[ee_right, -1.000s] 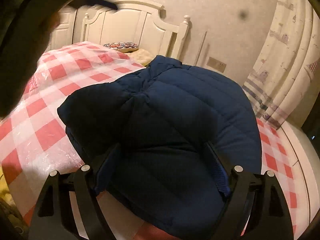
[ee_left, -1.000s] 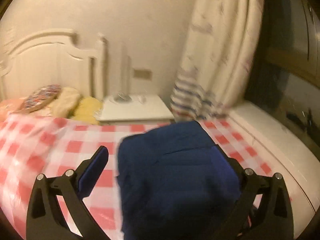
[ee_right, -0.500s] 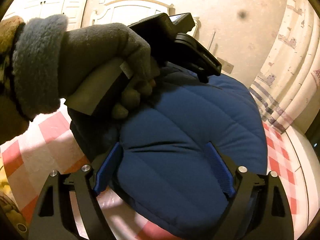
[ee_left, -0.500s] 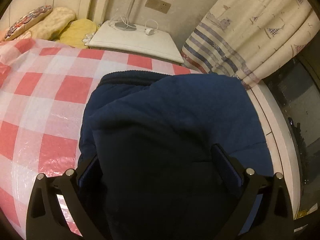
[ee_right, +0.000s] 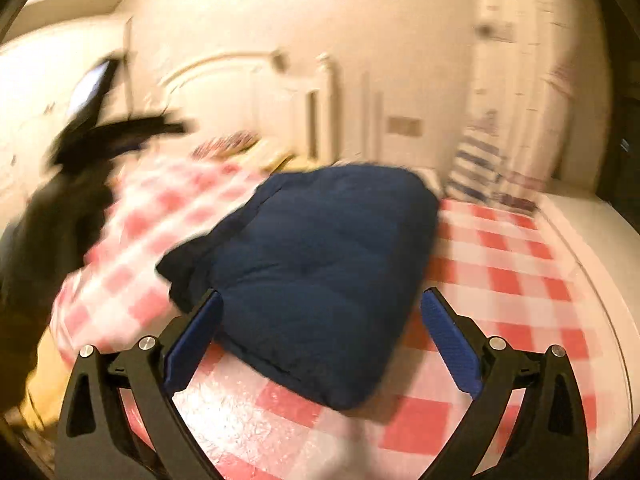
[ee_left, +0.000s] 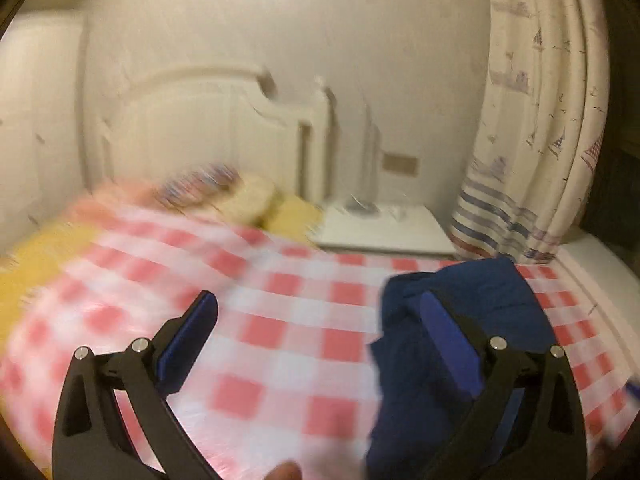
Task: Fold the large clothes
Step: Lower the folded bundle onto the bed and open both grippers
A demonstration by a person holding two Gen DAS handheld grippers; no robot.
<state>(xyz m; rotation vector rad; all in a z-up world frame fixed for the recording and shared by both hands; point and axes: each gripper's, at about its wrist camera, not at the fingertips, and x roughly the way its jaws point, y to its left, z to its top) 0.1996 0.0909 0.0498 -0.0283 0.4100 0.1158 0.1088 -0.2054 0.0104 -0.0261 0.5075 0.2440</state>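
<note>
Now the navy jacket [ee_right: 320,256] is lying folded on the checked bedcover [ee_right: 520,272] (puffy, blurred). The right gripper [ee_right: 320,332] is opening, its pads not pressing it; the left gripper [ee_left: 316,340] is gaping, gripping nothing.

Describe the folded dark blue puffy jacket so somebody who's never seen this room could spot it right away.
Start at the bed with the red-and-white checked plastic cover and the white headboard. On the cover, toward the side nearest the striped curtain, lies the folded navy quilted padded jacket. It is the only dark, puffy bundle there; the pillows by the headboard are pale and yellow.
</note>
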